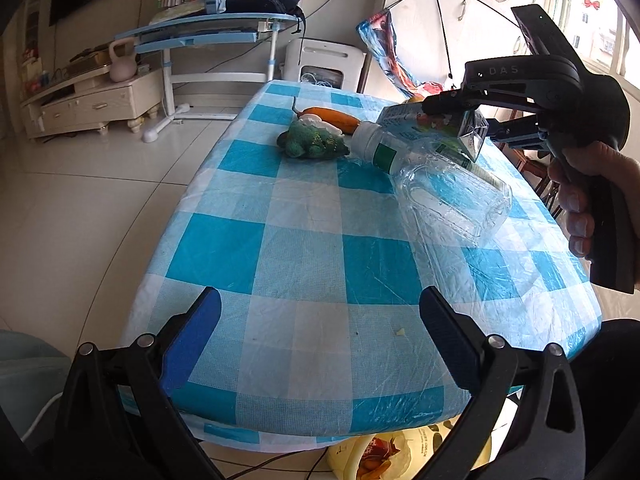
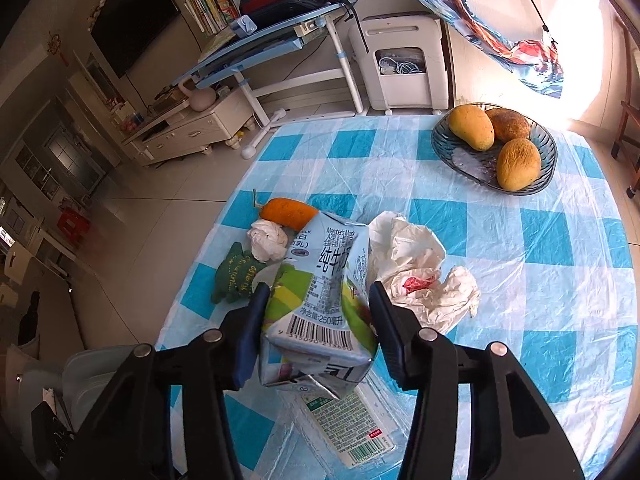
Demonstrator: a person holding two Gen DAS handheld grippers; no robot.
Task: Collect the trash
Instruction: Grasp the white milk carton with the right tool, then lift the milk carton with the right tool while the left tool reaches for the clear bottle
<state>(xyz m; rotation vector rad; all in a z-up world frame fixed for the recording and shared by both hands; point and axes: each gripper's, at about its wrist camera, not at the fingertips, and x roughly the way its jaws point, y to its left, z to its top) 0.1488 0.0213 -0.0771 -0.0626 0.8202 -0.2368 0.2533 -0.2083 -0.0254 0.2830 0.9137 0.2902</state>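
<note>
With the right gripper [image 2: 316, 320] clamped on the milk carton [image 2: 320, 300] above the plastic bottle [image 1: 440, 184], lift it straight up (left gripper [image 1: 320, 344] gapes empty) without nudging that bottle.

Mangoes, probably [image 2: 471, 132], fill a bowl [image 2: 444, 148].

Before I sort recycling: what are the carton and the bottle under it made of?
Milk carton: looks like coated paperboard, glossy print, creased folds, silvery flap at its end. Bottle: clear thin plastic, dented and shiny, with a white cap and paper-like label.
</note>
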